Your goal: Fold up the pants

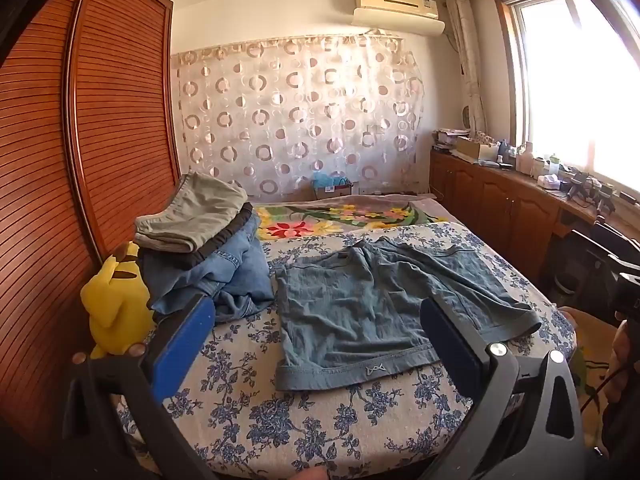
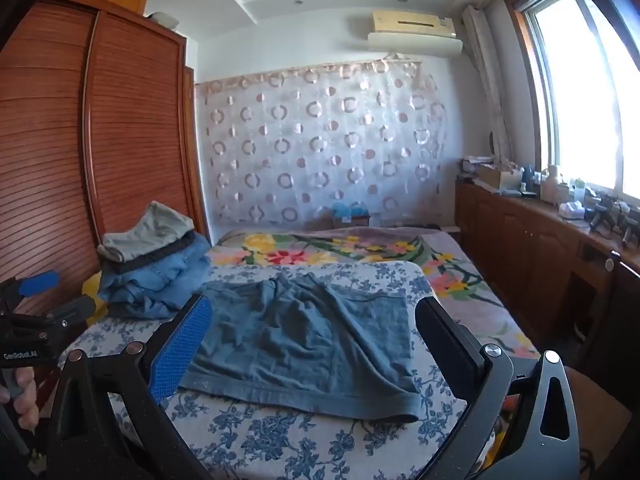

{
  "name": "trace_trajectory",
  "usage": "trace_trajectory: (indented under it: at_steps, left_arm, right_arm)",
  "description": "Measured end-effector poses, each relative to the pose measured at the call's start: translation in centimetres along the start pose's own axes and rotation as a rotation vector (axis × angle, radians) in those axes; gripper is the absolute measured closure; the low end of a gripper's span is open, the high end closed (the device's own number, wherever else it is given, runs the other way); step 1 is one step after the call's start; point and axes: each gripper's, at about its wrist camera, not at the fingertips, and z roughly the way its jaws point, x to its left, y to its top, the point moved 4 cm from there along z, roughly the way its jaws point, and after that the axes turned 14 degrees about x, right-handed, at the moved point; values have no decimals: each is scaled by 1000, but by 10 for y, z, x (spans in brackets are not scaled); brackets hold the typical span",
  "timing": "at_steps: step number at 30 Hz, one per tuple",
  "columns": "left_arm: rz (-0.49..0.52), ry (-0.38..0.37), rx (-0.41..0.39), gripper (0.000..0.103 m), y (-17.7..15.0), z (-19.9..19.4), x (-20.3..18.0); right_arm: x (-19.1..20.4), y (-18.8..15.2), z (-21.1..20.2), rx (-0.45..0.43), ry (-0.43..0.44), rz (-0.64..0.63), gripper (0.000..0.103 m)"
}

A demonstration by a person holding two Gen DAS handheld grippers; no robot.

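nearest, the left gripper (image 1: 312,340) and the right gripper (image 2: 312,344) both hung with jaws spread wide and nothing between them, above the near edge of the bed (image 1: 280,420). just beyond, the blue pants (image 1: 380,304) lay spread flat but wrinkled on the floral cover, waistband nearest. farther left, a pile of folded clothes (image 1: 204,248) sat beside a yellow plush toy (image 1: 116,300). a pinch taking one layer only, or the cover too, would likely skew the fold.
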Motion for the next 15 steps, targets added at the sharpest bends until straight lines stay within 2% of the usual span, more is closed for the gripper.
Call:
trace_trajectory:
  at_steps: [15]
  left_arm:
    - [-6, 4, -4, 0, -7, 3, 7]
  right_arm:
    - [0, -3, 1, 9, 2, -4, 0]
